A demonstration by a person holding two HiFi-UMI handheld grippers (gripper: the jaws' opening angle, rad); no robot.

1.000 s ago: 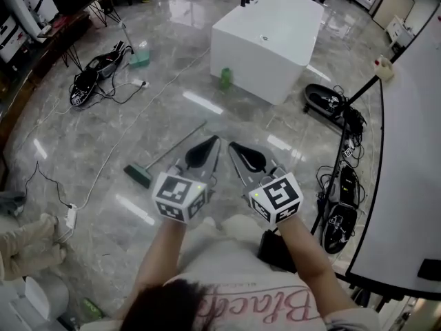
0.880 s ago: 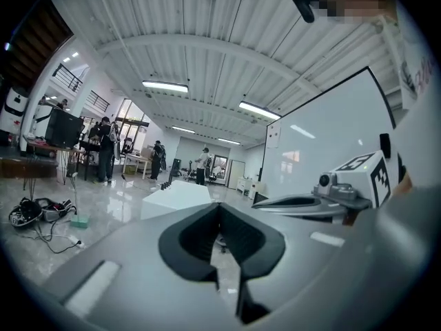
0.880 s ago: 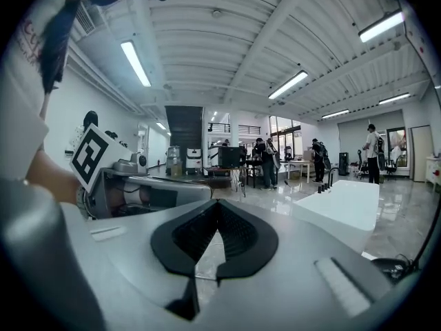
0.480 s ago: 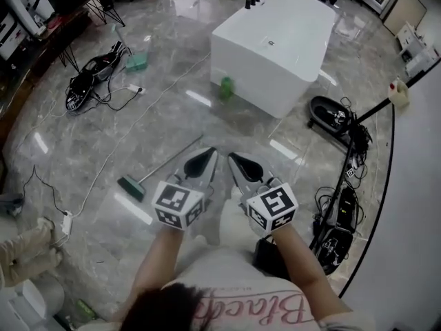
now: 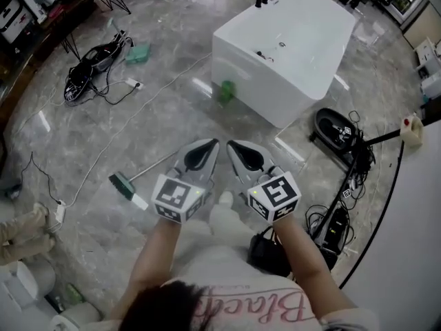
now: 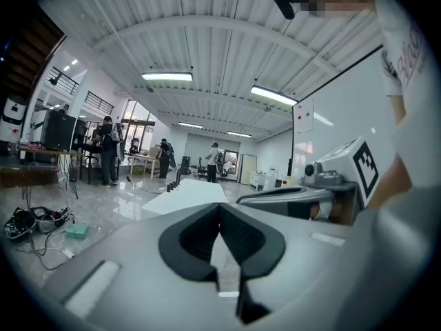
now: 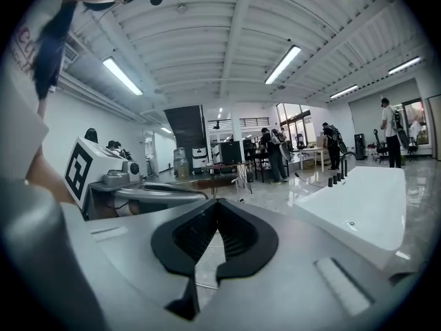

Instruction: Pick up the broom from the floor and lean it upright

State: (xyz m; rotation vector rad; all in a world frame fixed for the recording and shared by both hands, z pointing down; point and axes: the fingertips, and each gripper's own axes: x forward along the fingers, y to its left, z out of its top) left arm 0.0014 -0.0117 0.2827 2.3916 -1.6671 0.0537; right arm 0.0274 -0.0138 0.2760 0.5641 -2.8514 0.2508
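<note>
Work is not yet begun — the broom [image 5: 122, 183] lies flat on the floor [image 5: 158, 109], low to the left of the left tool [image 5: 209, 145], which like the right tool [image 5: 232, 145] is closed and empty.

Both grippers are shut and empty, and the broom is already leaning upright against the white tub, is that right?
Not quite. The broom lies flat on the floor, left of the left gripper and apart from the white tub, as the head view shows. The left gripper and the right gripper are indeed shut and empty.
</note>
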